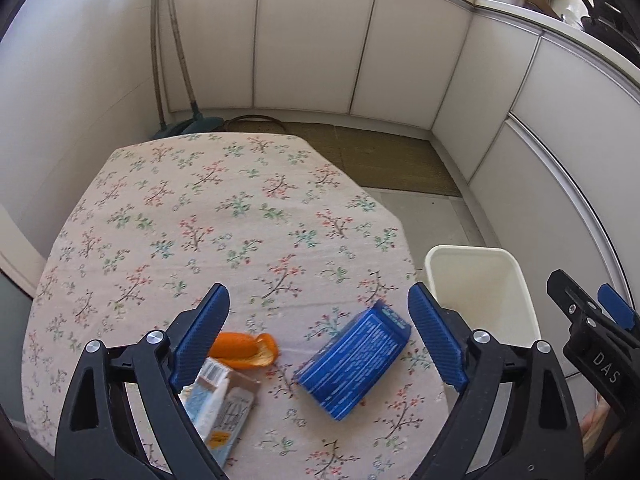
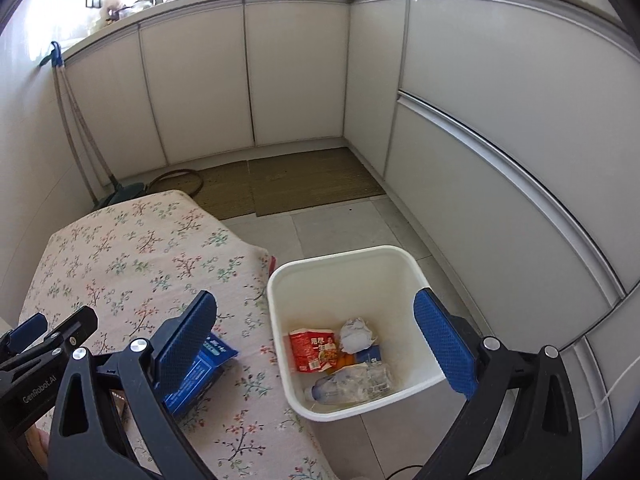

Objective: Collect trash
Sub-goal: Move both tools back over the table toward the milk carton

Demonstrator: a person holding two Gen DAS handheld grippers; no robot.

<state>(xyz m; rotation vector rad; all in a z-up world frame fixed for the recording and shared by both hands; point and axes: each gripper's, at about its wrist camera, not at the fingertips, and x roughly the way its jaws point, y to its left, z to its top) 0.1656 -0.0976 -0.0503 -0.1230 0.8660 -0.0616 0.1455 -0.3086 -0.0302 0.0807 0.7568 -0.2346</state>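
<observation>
Several pieces are already seen in the white bin (image 2: 352, 264). On the table (image 1: 192, 208), 3 remain: blue packet (image 1: 354, 360) at 6 o'clock, orange peel (image 1: 246, 350), small carton (image 1: 224, 404). Both the left gripper (image 1: 320, 340) and right gripper (image 2: 320, 344) are held apart, empty.

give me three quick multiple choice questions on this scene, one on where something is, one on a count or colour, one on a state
1. Where does the white bin stand?
A. on the floor beside the table
B. on the table
C. on the counter

2. How many pieces of trash lie on the floral tablecloth?
A. one
B. three
C. five

3. How do the left gripper jaws stand?
A. clamped on the peel
B. open, holding nothing
C. shut and empty

Answers:
1 A, its base sits on the floor tiles at the table's edge.
2 B, the orange peel, blue packet and small carton.
3 B, the pads stand wide apart above the cloth.
</observation>
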